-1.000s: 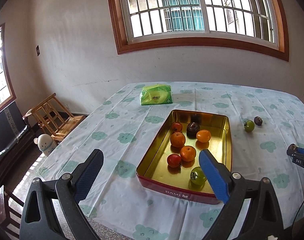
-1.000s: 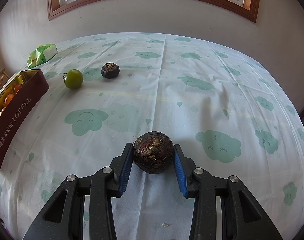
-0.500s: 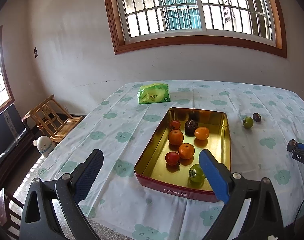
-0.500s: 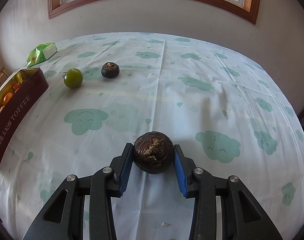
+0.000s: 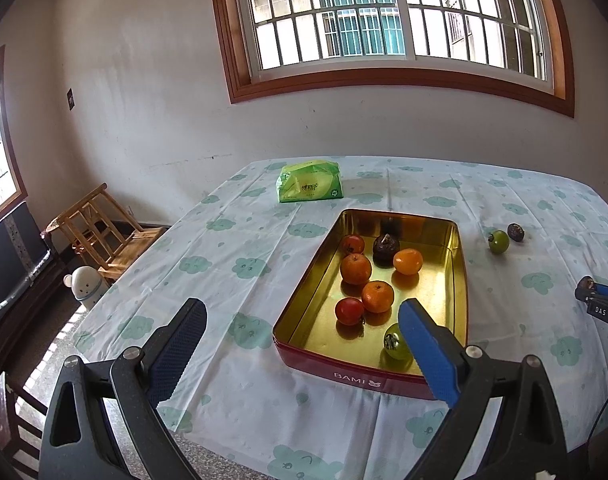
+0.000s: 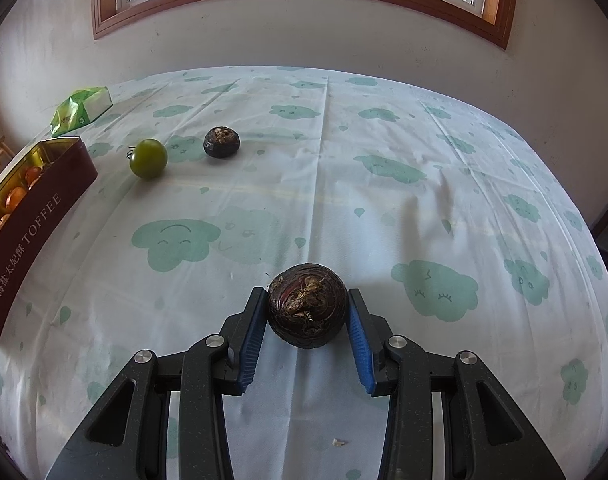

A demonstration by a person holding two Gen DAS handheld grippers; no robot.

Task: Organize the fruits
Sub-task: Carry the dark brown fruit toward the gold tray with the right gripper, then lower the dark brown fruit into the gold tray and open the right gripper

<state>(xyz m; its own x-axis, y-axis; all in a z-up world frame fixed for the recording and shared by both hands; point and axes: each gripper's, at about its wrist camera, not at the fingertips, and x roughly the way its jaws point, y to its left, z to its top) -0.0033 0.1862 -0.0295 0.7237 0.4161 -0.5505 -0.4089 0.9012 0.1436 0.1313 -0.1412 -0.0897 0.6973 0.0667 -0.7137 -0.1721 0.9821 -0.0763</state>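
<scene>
Right gripper [image 6: 307,326] has its jaws clamped on the dark fruit [image 6: 307,305], pads pressing both flanks, just above the counter [image 6: 383,208]. It's round, brown-purple, rough, with a scabby crown; that hard curve could squirt out if the hold slackens on the way over. At ten o'clock sit a green fruit [image 6: 148,158] and a second dark one [image 6: 221,142]; the tin [image 6: 36,216] lies at nine. Left gripper [image 5: 302,338] hangs with jaws wide and empty, before the tin.

Table w/ cloud-print cloth [image 6: 383,208]: toffee tin [image 5: 367,376], green tissue pack [image 5: 308,187], green tomato [image 6: 148,158], dark fruit [image 6: 221,142].
</scene>
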